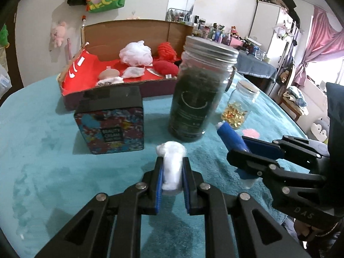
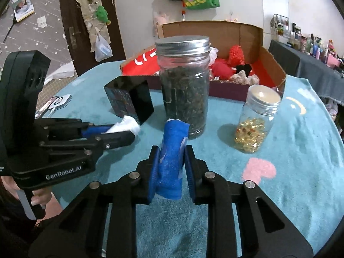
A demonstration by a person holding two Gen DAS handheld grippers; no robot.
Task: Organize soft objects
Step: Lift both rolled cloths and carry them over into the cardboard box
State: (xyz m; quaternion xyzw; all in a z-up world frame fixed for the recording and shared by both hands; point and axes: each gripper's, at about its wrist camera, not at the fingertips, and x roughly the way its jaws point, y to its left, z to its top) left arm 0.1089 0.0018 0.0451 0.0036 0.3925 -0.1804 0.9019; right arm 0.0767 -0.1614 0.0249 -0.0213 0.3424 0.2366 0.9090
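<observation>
**Two soft items in the grippers, most of the rest already boxed**

The cardboard box (image 1: pixel 90 90) at the far side of the table already holds a good share of the soft things: a white mesh bath puff (image 1: pixel 135 52), a red knitted piece (image 1: pixel 166 51), a red plush shape (image 1: pixel 165 67), a red bag (image 1: pixel 82 71), and a few smaller pale items that are too blurred to name. From the right wrist view something black and a lumpy beige piece also lie in it. That part of the sorting looks done.

Two items are on their way. The left gripper (image 1: pixel 173 172) is clamped on a wad of white cotton (image 1: pixel 172 165), which bulges out past the fingertips and sits above the teal fleece cover (image 1: pixel 43 150), near the patterned tin (image 1: pixel 110 124). The right gripper (image 2: pixel 172 159) is squeezed onto a rolled blue cloth (image 2: pixel 173 148), held upright just in front of the tall jar of dried leaves (image 2: pixel 182 86). Whether either item is lifted clear of the cover I cannot tell.

What is left, by my reading, is carrying both pieces past the hard things to the box. The tall jar, the small jar of golden capsules (image 2: pixel 255 120) and the tin stand between the grippers and the box, so they likely stay put. No other loose soft object shows on the cover
</observation>
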